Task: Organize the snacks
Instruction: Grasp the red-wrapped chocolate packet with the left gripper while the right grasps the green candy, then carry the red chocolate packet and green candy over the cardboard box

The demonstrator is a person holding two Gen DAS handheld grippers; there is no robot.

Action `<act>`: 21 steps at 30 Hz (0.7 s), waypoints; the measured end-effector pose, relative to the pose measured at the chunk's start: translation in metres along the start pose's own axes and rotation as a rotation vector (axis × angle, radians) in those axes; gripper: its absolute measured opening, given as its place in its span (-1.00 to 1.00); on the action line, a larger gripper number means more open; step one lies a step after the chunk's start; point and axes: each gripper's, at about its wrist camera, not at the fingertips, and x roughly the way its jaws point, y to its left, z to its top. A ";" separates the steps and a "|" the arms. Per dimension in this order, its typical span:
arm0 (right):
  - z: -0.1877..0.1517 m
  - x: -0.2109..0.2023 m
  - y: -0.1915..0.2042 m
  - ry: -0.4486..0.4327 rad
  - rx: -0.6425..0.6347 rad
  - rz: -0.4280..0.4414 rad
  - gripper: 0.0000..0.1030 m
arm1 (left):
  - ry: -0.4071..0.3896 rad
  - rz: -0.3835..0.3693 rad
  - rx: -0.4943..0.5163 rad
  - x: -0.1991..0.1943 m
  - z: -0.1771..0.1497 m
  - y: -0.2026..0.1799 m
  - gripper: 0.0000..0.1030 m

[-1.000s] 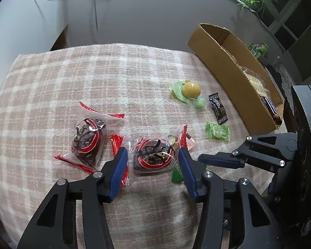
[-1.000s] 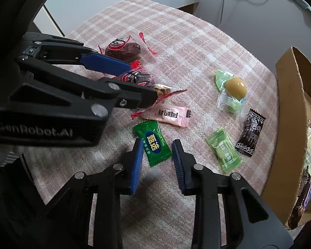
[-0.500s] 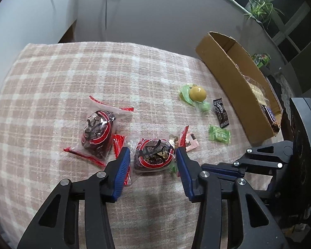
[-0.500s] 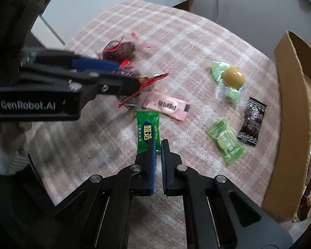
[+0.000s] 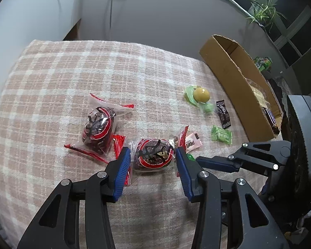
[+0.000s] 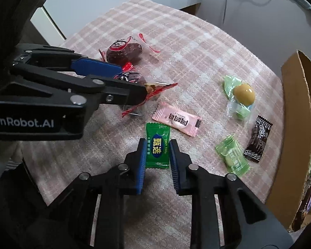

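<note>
Snacks lie on a pink plaid cloth [image 5: 51,83]. My left gripper [image 5: 152,151] is shut on a clear packet with a dark date and a red ring [image 5: 153,155], one blue pad on each side of it. A second packet of the same kind [image 5: 98,126] lies to its left. My right gripper [image 6: 157,143] straddles a dark green candy [image 6: 157,147] that lies flat on the cloth. Its jaws are opening and the pads stand just off the wrapper's edges. The left gripper [image 6: 133,81] reaches in from the left in the right wrist view.
A pink candy [image 6: 177,120], a yellow ball in green wrap [image 6: 243,91], a light green candy [image 6: 233,156] and a black candy [image 6: 258,139] lie toward the right. A long cardboard box [image 6: 294,103] with several snacks inside stands along the right edge.
The right gripper closed fully at the near end of the green candy, then opened and now has the candy between its pads. The left pads drew in slightly around the date packet.
</note>
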 end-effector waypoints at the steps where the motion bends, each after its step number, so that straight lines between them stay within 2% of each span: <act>1: -0.002 -0.002 -0.002 -0.002 0.009 0.008 -0.61 | 0.000 0.000 0.001 -0.001 0.000 0.000 -0.15; 12: -0.016 -0.044 -0.024 -0.079 0.085 0.005 -0.62 | -0.027 -0.018 0.010 -0.016 0.001 -0.008 -0.16; 21: -0.028 -0.097 -0.051 -0.167 0.142 -0.028 -0.62 | -0.072 -0.053 0.054 -0.032 0.020 -0.035 -0.17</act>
